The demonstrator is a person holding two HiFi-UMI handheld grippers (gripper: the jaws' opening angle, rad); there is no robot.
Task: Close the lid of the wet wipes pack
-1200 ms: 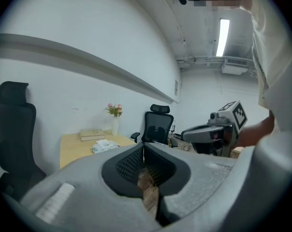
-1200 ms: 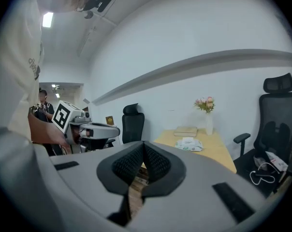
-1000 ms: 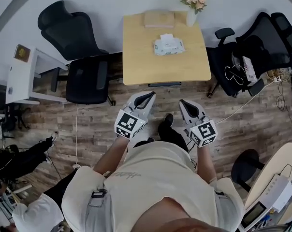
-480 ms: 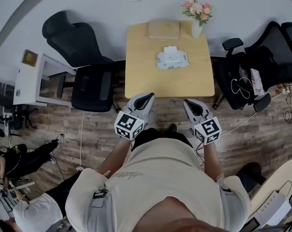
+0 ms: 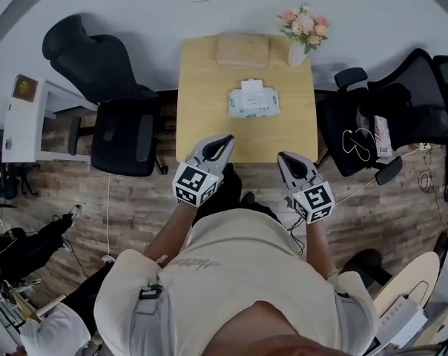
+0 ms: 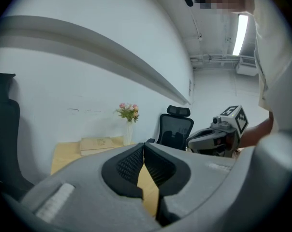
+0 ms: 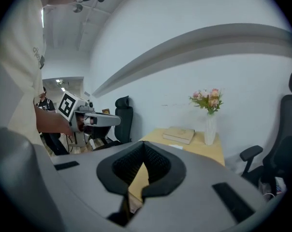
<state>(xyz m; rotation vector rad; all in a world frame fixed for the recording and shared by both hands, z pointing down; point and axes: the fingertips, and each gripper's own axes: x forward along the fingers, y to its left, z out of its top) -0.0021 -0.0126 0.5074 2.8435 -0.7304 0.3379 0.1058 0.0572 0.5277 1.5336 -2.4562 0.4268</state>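
The wet wipes pack (image 5: 254,101) lies in the middle of the light wooden table (image 5: 202,73), with its white lid flap raised at the far side. My left gripper (image 5: 226,139) is shut and empty, its tips over the table's near edge, short of the pack and to its left. My right gripper (image 5: 282,156) is also shut and empty, at the near edge to the pack's right. In the left gripper view the jaws (image 6: 144,147) meet with nothing between them; the right gripper view shows its jaws (image 7: 143,144) the same. The jaws hide the pack in both gripper views.
A flat tan book (image 5: 242,49) and a white vase of pink flowers (image 5: 302,30) stand at the table's far edge. Black office chairs flank the table on the left (image 5: 120,132) and the right (image 5: 387,110). A white side shelf (image 5: 20,117) stands further left.
The person has stepped up to the table. Both grippers, earlier over the wooden floor, now reach its near edge. Both stay shut.
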